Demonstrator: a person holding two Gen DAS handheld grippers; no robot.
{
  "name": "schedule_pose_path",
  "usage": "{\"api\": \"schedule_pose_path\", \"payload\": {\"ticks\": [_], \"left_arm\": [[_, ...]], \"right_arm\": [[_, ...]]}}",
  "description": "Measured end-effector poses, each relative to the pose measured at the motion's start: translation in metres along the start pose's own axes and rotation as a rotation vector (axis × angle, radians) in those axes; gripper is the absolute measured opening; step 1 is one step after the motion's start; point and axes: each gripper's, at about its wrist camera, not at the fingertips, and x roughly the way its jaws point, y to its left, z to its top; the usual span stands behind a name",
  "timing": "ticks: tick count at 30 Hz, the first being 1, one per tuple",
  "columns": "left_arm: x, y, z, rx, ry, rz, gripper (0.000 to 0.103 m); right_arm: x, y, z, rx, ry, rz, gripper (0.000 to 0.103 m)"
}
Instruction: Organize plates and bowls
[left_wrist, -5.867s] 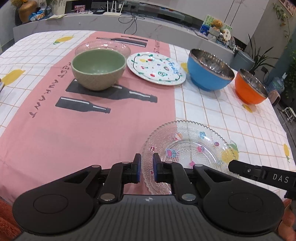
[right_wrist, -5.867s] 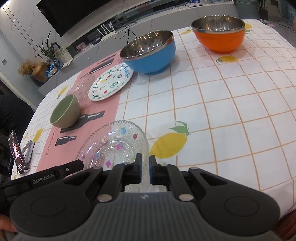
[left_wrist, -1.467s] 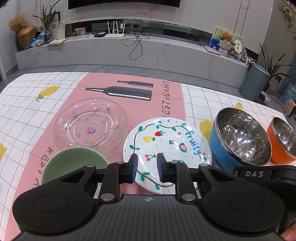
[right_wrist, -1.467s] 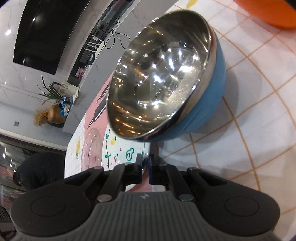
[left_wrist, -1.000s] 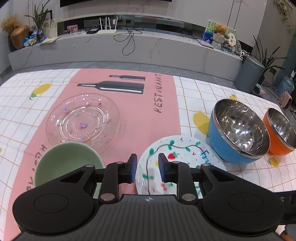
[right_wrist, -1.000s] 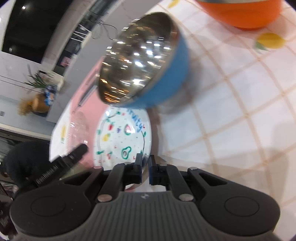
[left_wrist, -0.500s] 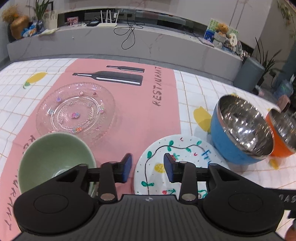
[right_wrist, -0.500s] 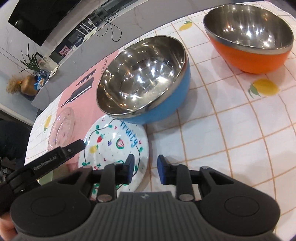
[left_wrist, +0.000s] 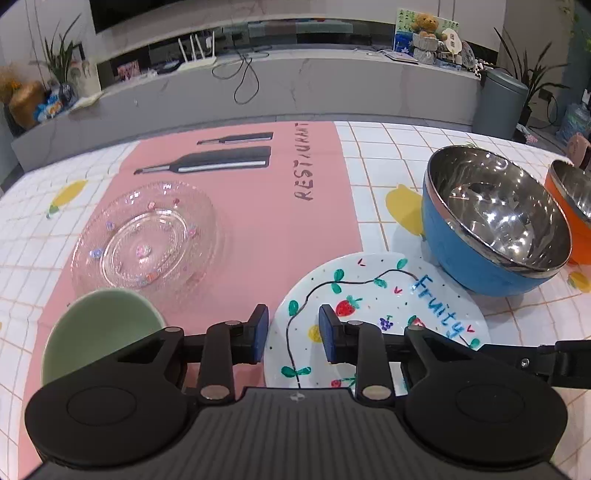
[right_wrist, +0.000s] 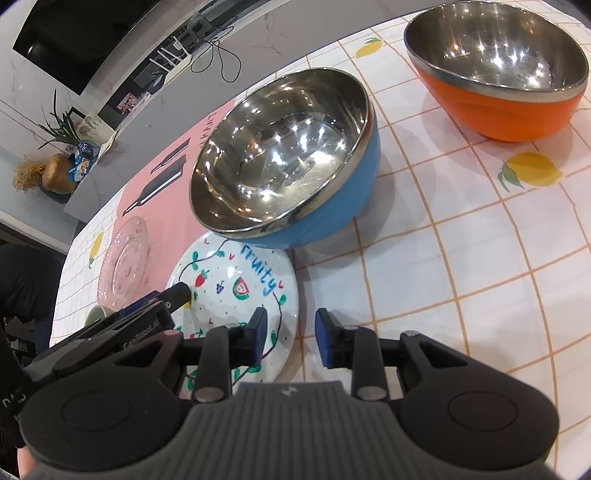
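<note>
Half the green bowl (left_wrist: 98, 328) hides behind fingers (left_wrist: 258, 334).

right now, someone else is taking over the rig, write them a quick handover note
Left gripper: jaws open, nothing held, hovering over the near edge of the fruity plate.
Right gripper: jaws open after just opening, empty, at that plate's right edge.
On the table: glass plate on the pink strip, green bowl in front of it, blue bowl just beyond the fruity plate, orange bowl to its right.
Done: nothing is stacked; plates and bowls sit singly.
Left: probably gather the two plates together and nest the bowls.
</note>
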Motion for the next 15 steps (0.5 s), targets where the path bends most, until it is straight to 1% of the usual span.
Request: {"api": "schedule_pose_path", "payload": {"ticks": [6, 8, 11, 13, 14, 15], "left_arm": [[-0.004, -0.003, -0.001, 0.017, 0.033, -0.028, 0.032], [-0.006, -0.004, -0.001, 0.01, 0.055, -0.056, 0.032], [-0.008, 0.0, -0.001, -0.017, 0.083, -0.089, 0.029], [-0.006, 0.003, 0.0, -0.041, 0.082, -0.092, 0.029], [-0.005, 0.004, 0.0, -0.055, 0.071, -0.079, 0.029], [-0.003, 0.004, 0.0, -0.057, 0.062, -0.063, 0.031]], "right_arm": [[-0.004, -0.001, 0.004, 0.018, 0.009, -0.022, 0.028], [-0.005, -0.002, 0.007, 0.023, 0.016, -0.03, 0.028], [-0.006, -0.003, 0.01, 0.033, 0.021, -0.034, 0.028], [-0.006, -0.003, 0.011, 0.038, 0.023, -0.031, 0.028], [-0.006, -0.003, 0.012, 0.039, 0.023, -0.03, 0.028], [-0.005, -0.003, 0.012, 0.037, 0.021, -0.029, 0.028]]}}
